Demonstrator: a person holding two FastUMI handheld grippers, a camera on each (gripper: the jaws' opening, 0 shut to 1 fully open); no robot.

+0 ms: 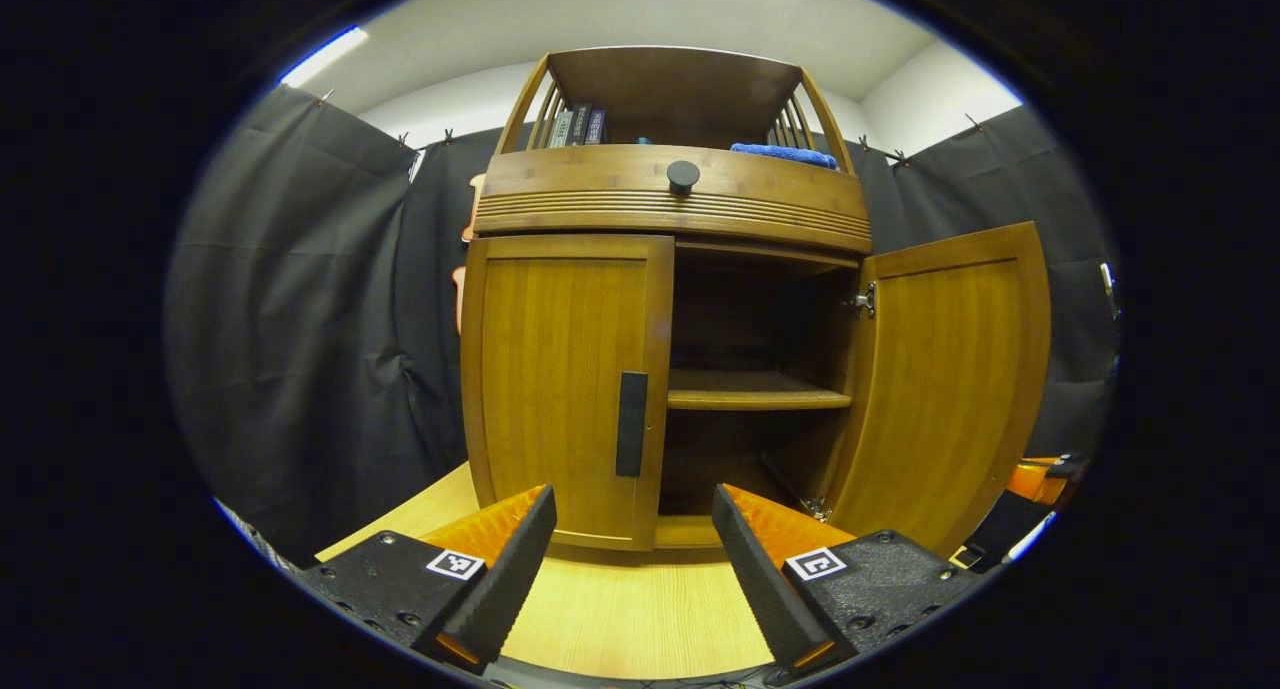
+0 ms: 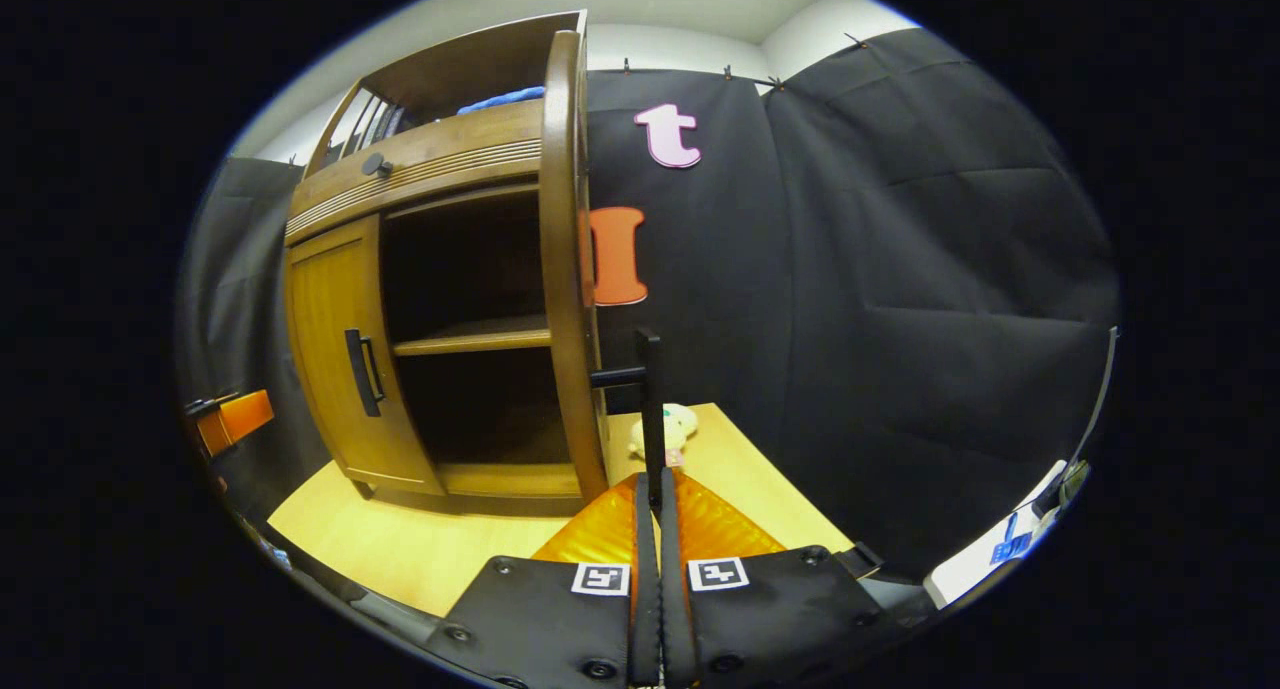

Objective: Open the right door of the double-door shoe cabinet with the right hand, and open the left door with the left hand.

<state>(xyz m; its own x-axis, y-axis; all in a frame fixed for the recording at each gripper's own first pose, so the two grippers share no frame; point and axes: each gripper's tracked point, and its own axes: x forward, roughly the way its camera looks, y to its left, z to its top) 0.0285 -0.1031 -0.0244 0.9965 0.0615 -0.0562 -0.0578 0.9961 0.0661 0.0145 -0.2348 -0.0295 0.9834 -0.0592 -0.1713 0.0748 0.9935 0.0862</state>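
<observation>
While clamped on the right door's handle (image 2: 650, 409), right gripper (image 2: 652, 529) fingers pressed together around the black bar, right door (image 1: 945, 389) swung wide. Left gripper (image 1: 632, 554) fingers spread apart, holding nothing, facing the closed left door (image 1: 560, 389) of the shoe cabinet (image 1: 670, 194) on the table (image 1: 620, 609).

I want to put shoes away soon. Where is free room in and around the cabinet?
The middle shelf behind the open right door looks bare. The table before the closed left door is bare too. The top shelf holds books and a blue cloth.
</observation>
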